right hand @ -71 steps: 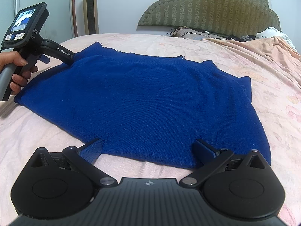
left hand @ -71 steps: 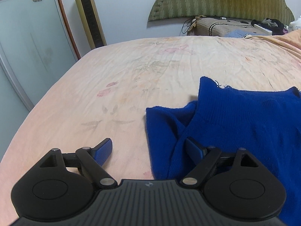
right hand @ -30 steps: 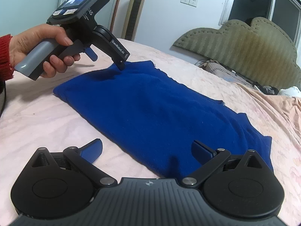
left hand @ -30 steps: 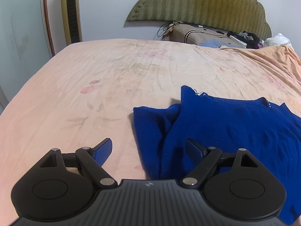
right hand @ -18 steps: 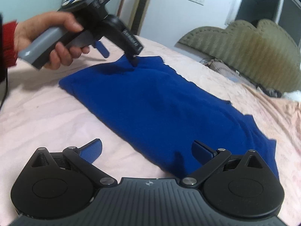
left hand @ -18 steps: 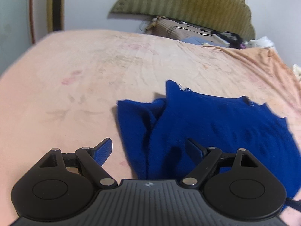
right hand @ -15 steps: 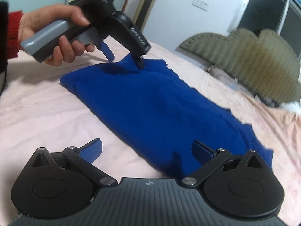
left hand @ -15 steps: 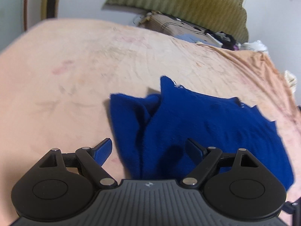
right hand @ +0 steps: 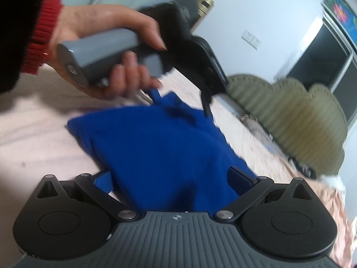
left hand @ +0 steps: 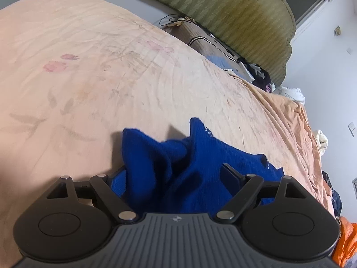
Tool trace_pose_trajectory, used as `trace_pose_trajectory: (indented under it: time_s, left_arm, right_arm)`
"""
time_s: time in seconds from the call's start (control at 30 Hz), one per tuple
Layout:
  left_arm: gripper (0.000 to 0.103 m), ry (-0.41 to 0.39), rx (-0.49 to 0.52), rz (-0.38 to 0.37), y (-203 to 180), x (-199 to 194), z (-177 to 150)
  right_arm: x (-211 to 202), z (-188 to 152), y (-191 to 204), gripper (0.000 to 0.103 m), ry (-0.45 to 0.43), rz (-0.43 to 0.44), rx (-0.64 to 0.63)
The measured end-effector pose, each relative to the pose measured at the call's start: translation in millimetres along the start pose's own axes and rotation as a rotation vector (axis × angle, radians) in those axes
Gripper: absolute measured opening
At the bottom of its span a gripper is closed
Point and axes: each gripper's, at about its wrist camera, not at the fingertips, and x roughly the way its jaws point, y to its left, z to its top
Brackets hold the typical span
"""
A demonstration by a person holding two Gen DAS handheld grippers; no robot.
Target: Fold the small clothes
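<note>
A blue knit garment lies on the peach bedsheet, bunched at its near corner. My left gripper is open, and the bunched cloth lies between its wide-apart fingers. In the right wrist view the same garment fills the gap of my open right gripper, its near edge between the fingers. The left gripper, held by a hand with a red cuff, stands over the garment's far corner there.
A green padded headboard stands at the far end of the bed. A brown pillow and loose clothes lie before it. An orange bag sits at the right edge. A dark window is behind.
Both grippers have moved forward onto the garment, so cloth now lies between the fingers of each. Both views have tilted. The cloth at the left corner has bunched up.
</note>
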Motion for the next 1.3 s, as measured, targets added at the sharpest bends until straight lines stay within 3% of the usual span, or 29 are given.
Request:
trace_pose_trajectory:
  time_s: [0.13, 0.23, 0.3, 0.33, 0.37, 0.4, 0.47, 0.6, 0.83, 1.3]
  left_arm:
    - [0.085, 0.024, 0.061, 0.008, -11.4, 10.2, 3.1]
    - [0.083, 0.028, 0.13, 0.04, -23.2, 19.0, 3.4]
    - [0.055, 0.033, 0.154, 0.063, -27.8, 23.9, 3.6]
    - [0.048, 0.031, 0.158, 0.086, -28.9, 25.7, 4.1]
    - [0.037, 0.032, 0.154, 0.102, -29.0, 27.1, 5.4]
    - [0.026, 0.041, 0.135, 0.103, -27.6, 28.8, 7.3]
    - [0.02, 0.058, 0.1, 0.096, -25.9, 30.7, 7.7]
    - [0.016, 0.029, 0.17, 0.167, -45.8, 26.0, 0.5]
    - [0.016, -0.034, 0.312, 0.292, -107.6, 2.4, -4.1]
    - [0.016, -0.112, 0.422, 0.368, -206.2, -4.1, -17.4]
  right_arm:
    - [14.2, 10.4, 4.1, 0.093, -0.02, 0.017, 0.003]
    - [20.7, 14.6, 3.2, 0.076, -0.035, 0.063, 0.003]
    - [24.1, 15.8, 2.9, 0.057, -0.036, 0.08, 0.003]
    - [26.1, 16.5, 3.4, 0.05, -0.033, 0.091, -0.001]
    - [28.6, 17.0, 4.2, 0.032, -0.028, 0.101, -0.007]
    - [30.9, 17.2, 4.9, 0.02, -0.021, 0.109, -0.013]
    - [31.7, 17.7, 3.3, 0.008, -0.022, 0.117, -0.008]
    - [27.2, 16.2, -8.4, 0.004, -0.036, 0.134, 0.024]
    - [-10.1, -1.5, -33.7, 0.004, -0.102, 0.077, 0.063]
    - [-70.1, -42.4, -91.1, 0.003, -0.138, -0.051, 0.164]
